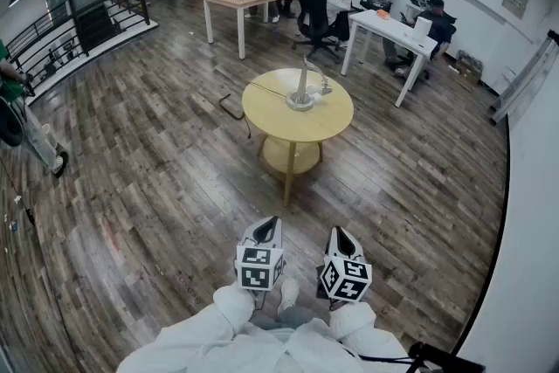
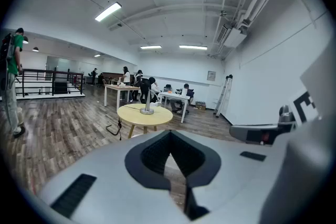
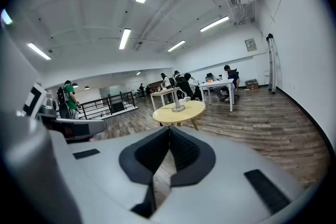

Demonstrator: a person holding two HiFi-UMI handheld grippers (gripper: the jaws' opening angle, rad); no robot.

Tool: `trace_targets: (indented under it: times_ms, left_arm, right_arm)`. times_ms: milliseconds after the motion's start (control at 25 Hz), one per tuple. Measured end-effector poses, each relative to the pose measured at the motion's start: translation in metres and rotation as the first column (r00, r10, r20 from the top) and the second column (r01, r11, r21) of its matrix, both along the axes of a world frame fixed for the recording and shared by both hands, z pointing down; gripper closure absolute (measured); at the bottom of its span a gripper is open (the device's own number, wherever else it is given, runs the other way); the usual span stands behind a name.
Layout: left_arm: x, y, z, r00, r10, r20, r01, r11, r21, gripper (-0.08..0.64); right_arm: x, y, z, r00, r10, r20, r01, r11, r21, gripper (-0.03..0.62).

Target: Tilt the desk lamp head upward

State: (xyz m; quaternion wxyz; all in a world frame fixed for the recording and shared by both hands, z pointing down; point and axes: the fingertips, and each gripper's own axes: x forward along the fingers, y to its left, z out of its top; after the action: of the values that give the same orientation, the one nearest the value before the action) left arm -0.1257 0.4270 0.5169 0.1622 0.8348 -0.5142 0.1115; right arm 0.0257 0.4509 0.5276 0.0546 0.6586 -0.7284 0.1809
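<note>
A silver desk lamp (image 1: 302,89) stands on a round yellow table (image 1: 297,120) in the middle of the room; its head hangs low to the right of the stem. It also shows small in the left gripper view as the lamp (image 2: 147,104) and in the right gripper view as the lamp (image 3: 178,102). My left gripper (image 1: 272,225) and right gripper (image 1: 337,234) are held close to my body, well short of the table. Both are shut with nothing between the jaws, as the left gripper (image 2: 169,136) and right gripper (image 3: 169,132) views show.
Wood floor lies between me and the table. A black cable (image 1: 231,107) trails on the floor left of it. Desks with seated people (image 1: 332,0) stand beyond. A railing (image 1: 79,26) runs at the left, a ladder (image 1: 524,83) leans on the right wall, a person (image 1: 13,113) stands far left.
</note>
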Motion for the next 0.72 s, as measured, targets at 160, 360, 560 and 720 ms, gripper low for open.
trace_targets:
  times_ms: [160, 360, 560, 720]
  left_arm:
    - [0.008, -0.031, 0.000, 1.000, -0.006, 0.001, 0.006, 1.000, 0.003, 0.560]
    - [0.018, -0.074, 0.001, 1.000, -0.018, 0.016, 0.018, 1.000, 0.006, 0.560]
    - [0.037, -0.121, -0.002, 0.999, -0.027, 0.021, 0.027, 1.000, 0.004, 0.560]
    - [0.056, -0.155, -0.007, 0.999, -0.022, 0.029, 0.022, 1.000, 0.008, 0.560]
  right_arm:
    - [0.008, -0.034, 0.002, 1.000, -0.005, 0.006, 0.005, 1.000, 0.001, 0.578]
    - [0.017, -0.079, 0.002, 1.000, -0.020, 0.014, 0.020, 1.000, 0.009, 0.578]
    - [0.033, -0.130, -0.003, 0.999, -0.043, 0.016, 0.043, 0.999, 0.015, 0.578]
    - [0.048, -0.165, -0.013, 0.998, -0.053, 0.017, 0.053, 0.998, 0.032, 0.578]
